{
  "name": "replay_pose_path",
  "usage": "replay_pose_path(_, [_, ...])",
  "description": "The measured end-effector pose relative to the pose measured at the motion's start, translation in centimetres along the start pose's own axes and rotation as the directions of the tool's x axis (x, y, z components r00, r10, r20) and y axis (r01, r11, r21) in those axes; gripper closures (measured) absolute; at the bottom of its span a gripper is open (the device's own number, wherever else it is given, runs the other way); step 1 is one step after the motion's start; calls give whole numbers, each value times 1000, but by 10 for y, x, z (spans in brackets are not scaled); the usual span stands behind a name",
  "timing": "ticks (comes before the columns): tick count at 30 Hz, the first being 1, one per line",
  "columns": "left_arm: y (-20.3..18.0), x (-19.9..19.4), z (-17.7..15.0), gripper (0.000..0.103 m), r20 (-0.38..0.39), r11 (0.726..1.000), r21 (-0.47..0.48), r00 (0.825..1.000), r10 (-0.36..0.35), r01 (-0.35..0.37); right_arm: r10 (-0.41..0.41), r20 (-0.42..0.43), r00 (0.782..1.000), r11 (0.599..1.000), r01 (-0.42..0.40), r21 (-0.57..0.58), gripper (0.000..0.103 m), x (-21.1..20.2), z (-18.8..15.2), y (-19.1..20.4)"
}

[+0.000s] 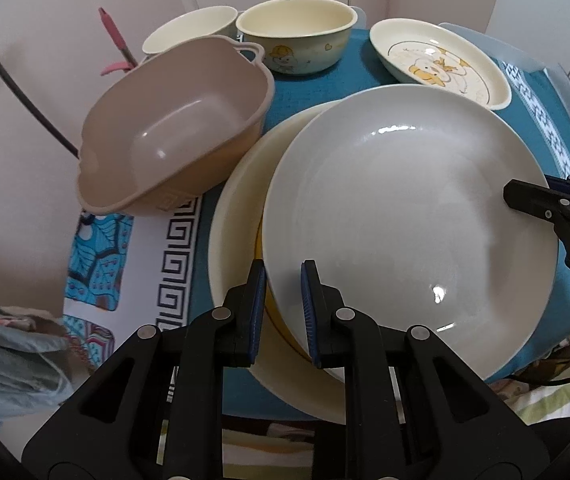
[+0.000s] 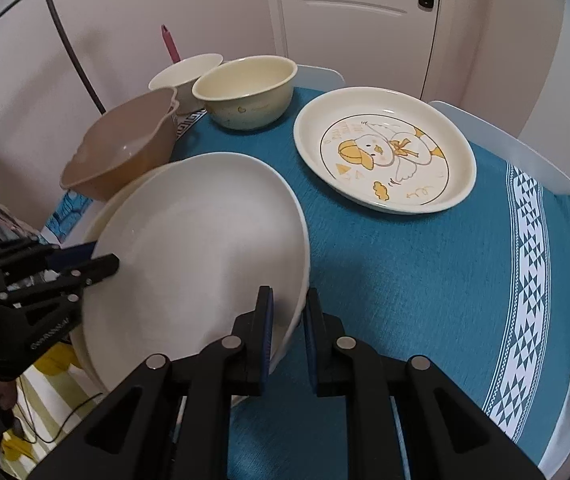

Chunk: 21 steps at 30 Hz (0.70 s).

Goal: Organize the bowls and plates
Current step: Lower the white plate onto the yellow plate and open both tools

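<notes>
Holding the white plate (image 1: 405, 208) by opposite rims, both grippers have their jaws narrowed onto its edge: the left gripper (image 1: 283, 280) pinches the near-left rim and the right gripper (image 2: 289, 308) pinches the rim on the other side, so the plate hangs between the two hands. It sits tilted over a cream plate (image 1: 237, 216) that lies beneath it on the blue-clothed worktop (image 2: 405, 280), and from these views I cannot tell whether the two plates already touch. The step in hand looks like stacking the white plate onto the cream one. To do it well, both hands should level the plate first, then lower together at the same pace so that neither rim slips out of its thin pinch. Centre it over the cream plate before letting go, since an offset stack near the worktop edge could slide off. The tan basin (image 1: 173, 120) leans just beside the cream plate, so keep the far rim clear of it. The duck plate (image 2: 385, 152), the cream bowl (image 2: 245, 88) and the white bowl (image 2: 185, 70) stand behind, still to be sorted.
</notes>
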<state>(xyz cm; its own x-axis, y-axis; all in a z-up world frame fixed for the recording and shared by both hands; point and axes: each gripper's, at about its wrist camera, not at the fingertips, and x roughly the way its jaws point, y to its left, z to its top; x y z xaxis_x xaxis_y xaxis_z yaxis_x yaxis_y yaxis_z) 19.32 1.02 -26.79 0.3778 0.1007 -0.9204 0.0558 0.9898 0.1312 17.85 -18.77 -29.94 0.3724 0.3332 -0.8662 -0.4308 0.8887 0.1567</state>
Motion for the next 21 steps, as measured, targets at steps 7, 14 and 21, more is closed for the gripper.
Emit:
replay_pose_path(7, [0, 0, -1, 89, 4, 999, 1, 999, 50, -50, -60, 0, 998, 995, 60, -86, 90, 4, 1, 14])
replay_pose_path(14, [-1, -3, -3, 89, 4, 998, 1, 998, 64, -64, -97, 4, 995, 987, 97, -132, 90, 5, 1, 19])
replay_pose_path(21, [-6, -4, -3, 89, 6, 995, 18, 995, 96, -96, -113, 4, 994, 983, 112, -143, 90, 5, 0, 22])
